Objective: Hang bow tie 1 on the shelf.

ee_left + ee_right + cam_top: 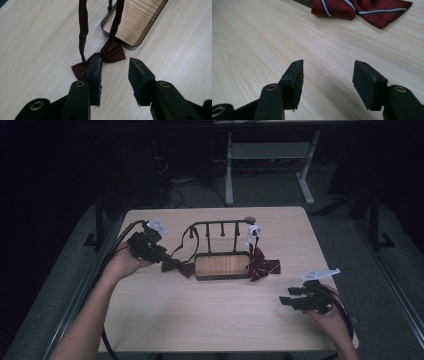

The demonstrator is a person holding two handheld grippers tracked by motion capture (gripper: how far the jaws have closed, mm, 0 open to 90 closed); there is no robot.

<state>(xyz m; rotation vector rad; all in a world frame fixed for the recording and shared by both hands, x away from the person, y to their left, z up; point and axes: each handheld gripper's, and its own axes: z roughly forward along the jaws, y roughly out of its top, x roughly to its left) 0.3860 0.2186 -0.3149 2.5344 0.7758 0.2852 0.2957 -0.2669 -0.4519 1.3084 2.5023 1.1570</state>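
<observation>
- The dark bow tie (100, 58) lies flat on the tabletop (210, 320), just left of the rack's wooden tray (222, 265); its strap (83, 30) runs up to the rack's bar (220, 223).
- It looks light, soft and limp. The knot at its middle seems the firmest place to pinch.
- The left hand-held gripper (115, 72) hovers just near of it, jaws narrowly parted, holding nothing.
- A striped red bow tie (262, 266) lies at the tray's right end.
- The right hand-held gripper (290, 296) waits at the near right, jaws wide and empty.
</observation>
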